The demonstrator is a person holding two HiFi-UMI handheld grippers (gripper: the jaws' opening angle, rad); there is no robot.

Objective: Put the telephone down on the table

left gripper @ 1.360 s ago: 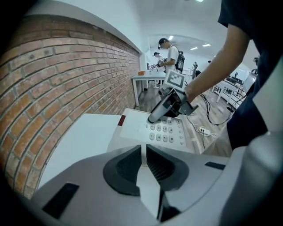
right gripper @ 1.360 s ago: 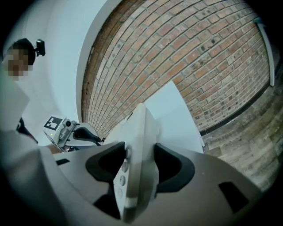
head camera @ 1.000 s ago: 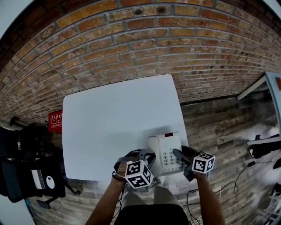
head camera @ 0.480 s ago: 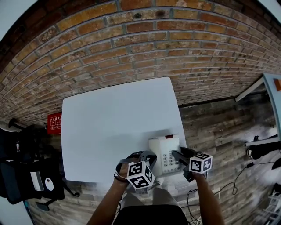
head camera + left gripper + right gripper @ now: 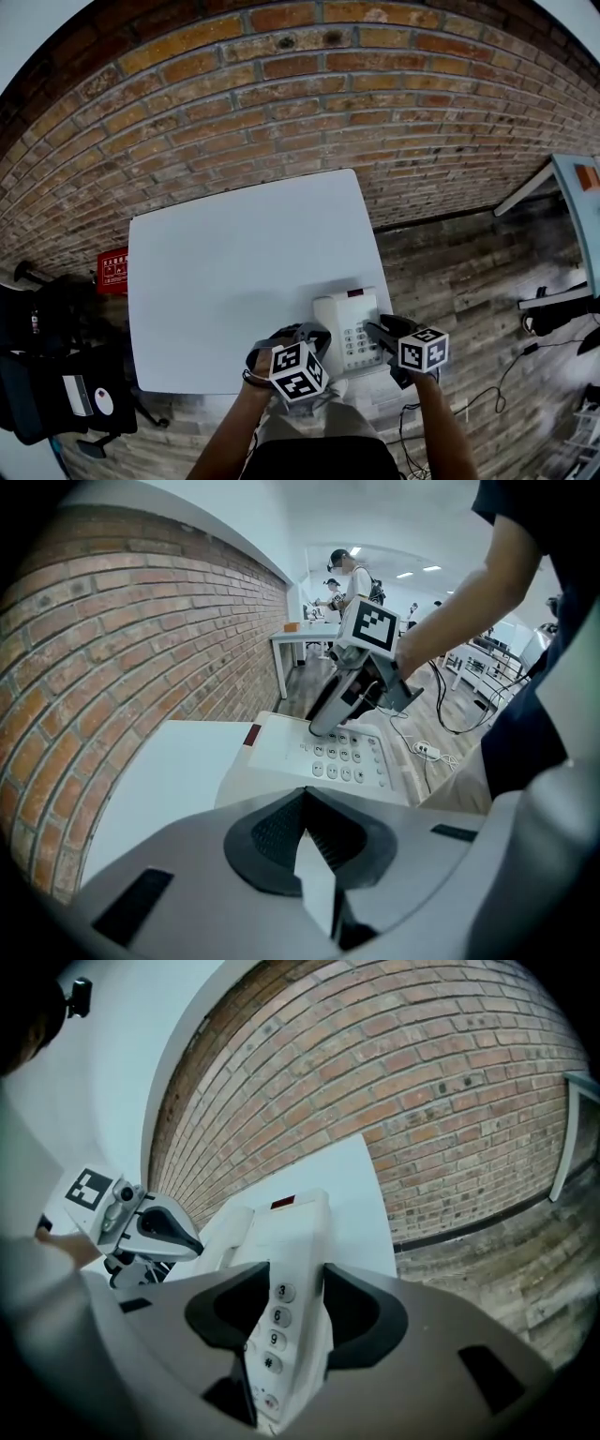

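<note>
A white push-button telephone (image 5: 349, 328) lies at the near right corner of the white table (image 5: 234, 262), its red label toward the wall. My right gripper (image 5: 375, 330) reaches in from the right. Its jaws are closing on the telephone's (image 5: 291, 1241) keypad edge, one pad on the keys and one against the outer side. My left gripper (image 5: 314, 333) sits at the telephone's near left side, beside the handset. In the left gripper view its jaws (image 5: 305, 855) are shut, with a thin white sliver at the seam that I cannot identify, and the telephone (image 5: 319, 752) lies just beyond.
The table stands against a brick wall, with brick-patterned floor to its right. A red sign (image 5: 112, 267) and a black chair with bags (image 5: 56, 375) are at the left. Another table's corner (image 5: 577, 187) and floor cables (image 5: 525, 361) are at the right. People stand far off (image 5: 352, 574).
The head view has drifted a little, so table and telephone sit slightly lower left in it. Both grippers stay at the telephone's two sides, and the telephone has not visibly shifted on the table.
</note>
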